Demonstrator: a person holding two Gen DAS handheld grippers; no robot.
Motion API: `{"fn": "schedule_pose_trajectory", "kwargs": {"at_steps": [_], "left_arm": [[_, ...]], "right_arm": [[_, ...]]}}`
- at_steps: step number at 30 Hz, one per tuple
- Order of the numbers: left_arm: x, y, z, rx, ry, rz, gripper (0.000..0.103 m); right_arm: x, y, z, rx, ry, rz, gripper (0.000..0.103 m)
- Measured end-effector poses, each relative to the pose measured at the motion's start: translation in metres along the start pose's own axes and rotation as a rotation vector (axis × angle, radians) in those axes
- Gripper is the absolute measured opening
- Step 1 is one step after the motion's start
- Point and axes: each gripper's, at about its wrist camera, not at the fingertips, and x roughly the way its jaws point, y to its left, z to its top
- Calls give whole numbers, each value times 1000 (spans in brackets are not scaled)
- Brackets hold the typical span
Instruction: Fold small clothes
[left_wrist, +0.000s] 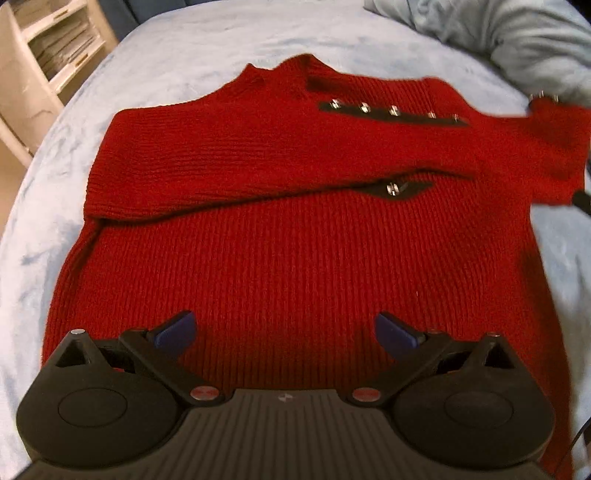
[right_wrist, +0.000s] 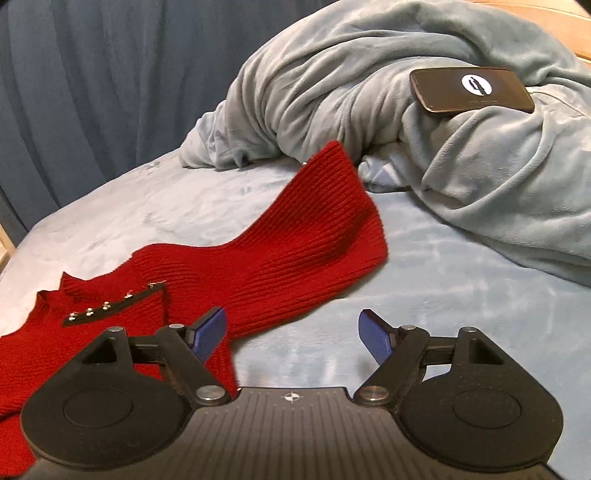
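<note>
A small red knit sweater (left_wrist: 295, 240) lies flat on a light blue bed, collar far from me, with a black button strip (left_wrist: 391, 112) on its shoulder. One sleeve (left_wrist: 207, 173) is folded across the chest. My left gripper (left_wrist: 284, 328) is open and empty, just above the sweater's hem. In the right wrist view the other sleeve (right_wrist: 310, 236) stretches out over the bed toward the blanket. My right gripper (right_wrist: 291, 332) is open and empty, hovering by that sleeve's near edge, its left finger (right_wrist: 208, 334) over the red knit.
A rumpled grey-blue blanket (right_wrist: 424, 147) is heaped at the bed's far right, with a black phone-like device (right_wrist: 471, 90) resting on it. A blue curtain (right_wrist: 92, 92) hangs behind. A cream shelf unit (left_wrist: 40, 62) stands to the bed's left.
</note>
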Motion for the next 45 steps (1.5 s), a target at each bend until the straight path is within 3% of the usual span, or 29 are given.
{"fn": "schedule_pose_trajectory", "kwargs": {"at_steps": [7,16,31,37,45], "left_arm": [[0,-4,-1,12,9,23,103],[3,2,5,-9,28,16,103],[1,-4,10,-25,140,-98,103],[-4,-2,10,-4,119,-49,103],[1,29,15,-57,119,-13,103]], "right_arm": [[9,-11,1,61,60,14,80],[11,-13,-1,72,72,13,80],[16,-15,-1,90,85,3,80],[17,-17,-1,103,87,-6,80],[20,-13,-3,103,88,-6,80]]}}
